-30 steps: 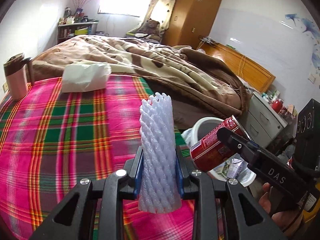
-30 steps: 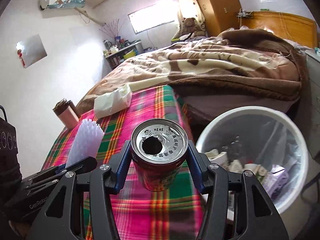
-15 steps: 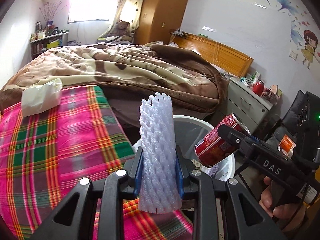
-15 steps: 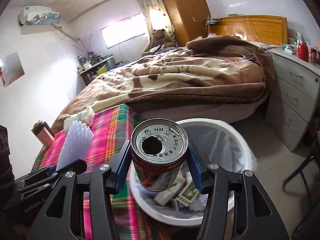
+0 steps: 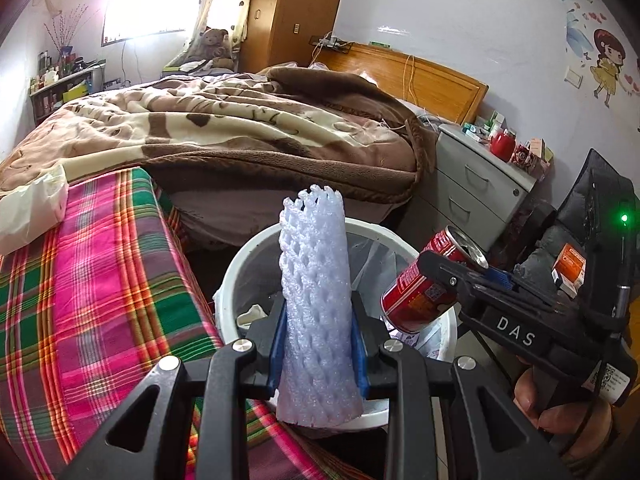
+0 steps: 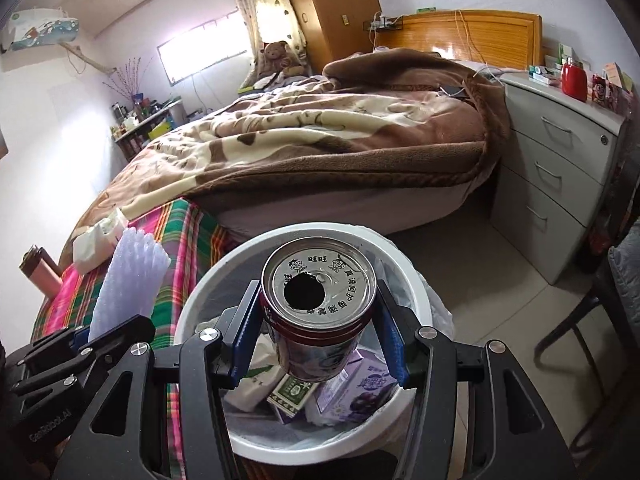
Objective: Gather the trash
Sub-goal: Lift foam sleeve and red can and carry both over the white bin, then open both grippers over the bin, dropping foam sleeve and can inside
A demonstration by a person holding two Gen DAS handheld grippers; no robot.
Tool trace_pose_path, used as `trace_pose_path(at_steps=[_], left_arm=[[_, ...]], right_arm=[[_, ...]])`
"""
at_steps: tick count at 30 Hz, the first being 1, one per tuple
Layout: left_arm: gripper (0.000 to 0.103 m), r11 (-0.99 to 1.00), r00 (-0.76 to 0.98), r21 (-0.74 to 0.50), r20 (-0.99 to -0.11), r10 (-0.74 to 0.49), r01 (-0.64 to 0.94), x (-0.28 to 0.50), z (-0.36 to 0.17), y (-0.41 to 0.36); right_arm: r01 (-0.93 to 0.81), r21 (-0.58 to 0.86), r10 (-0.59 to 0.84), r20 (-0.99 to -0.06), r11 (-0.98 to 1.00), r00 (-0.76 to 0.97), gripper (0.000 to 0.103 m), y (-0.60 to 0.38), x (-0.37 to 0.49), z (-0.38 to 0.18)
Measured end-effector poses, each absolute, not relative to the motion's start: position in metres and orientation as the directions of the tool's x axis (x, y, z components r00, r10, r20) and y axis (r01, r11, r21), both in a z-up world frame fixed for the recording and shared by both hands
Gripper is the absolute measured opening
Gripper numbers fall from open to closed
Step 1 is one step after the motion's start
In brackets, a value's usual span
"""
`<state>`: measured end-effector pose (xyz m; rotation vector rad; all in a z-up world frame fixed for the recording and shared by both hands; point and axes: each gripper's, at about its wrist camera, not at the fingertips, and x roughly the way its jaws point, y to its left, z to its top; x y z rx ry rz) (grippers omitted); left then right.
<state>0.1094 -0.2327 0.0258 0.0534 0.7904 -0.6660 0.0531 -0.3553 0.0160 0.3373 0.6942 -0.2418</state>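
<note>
So the white bin (image 6: 420,292) is sitting on the floor right against the counter's (image 5: 100,300) plaid edge, already holding cartons (image 6: 296,392), a purple drink box (image 6: 360,392) and some crumpled paper. The right tool (image 6: 318,336) is gripping the red can (image 6: 320,308) upright by its sides, hanging directly over the bin's mouth. The left tool (image 5: 318,344) is squeezing the white foam net (image 5: 316,304), which is standing up over the bin's near rim. There's open floor between the bin, the bed (image 6: 340,140) and the grey drawers (image 6: 560,168). Compared to a second ago, both tools have been sliding off the counter toward the bin; back then the can was over the plaid cloth and the net was above the counter too
</note>
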Motion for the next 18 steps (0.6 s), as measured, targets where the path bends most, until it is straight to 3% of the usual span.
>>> trace_pose_path(at_steps=[7, 10, 12, 18], left_arm=[[0.029, 0.791, 0.489, -0.197, -0.692, -0.531, 0.579, 0.116, 0.019, -0.248], [0.034, 0.795, 0.485, -0.193, -0.703, -0.521, 0.575, 0.118, 0.016, -0.252], [0.057, 0.796, 0.482, -0.191, -0.707, -0.518, 0.575, 0.118, 0.015, -0.253], [0.065, 0.797, 0.485, -0.191, -0.704, -0.519, 0.573, 0.117, 0.017, -0.251]], right_arm=[[0.345, 0.191, -0.124, -0.690, 0.919, 0.713, 0.055, -0.362, 0.057, 0.012], [0.336, 0.208, -0.101, -0.697, 0.918, 0.710, 0.055, -0.365, 0.059, 0.011], [0.333, 0.210, -0.100, -0.694, 0.919, 0.713, 0.058, -0.365, 0.059, 0.011], [0.340, 0.233, -0.099, -0.678, 0.911, 0.728, 0.062, -0.368, 0.053, 0.014]])
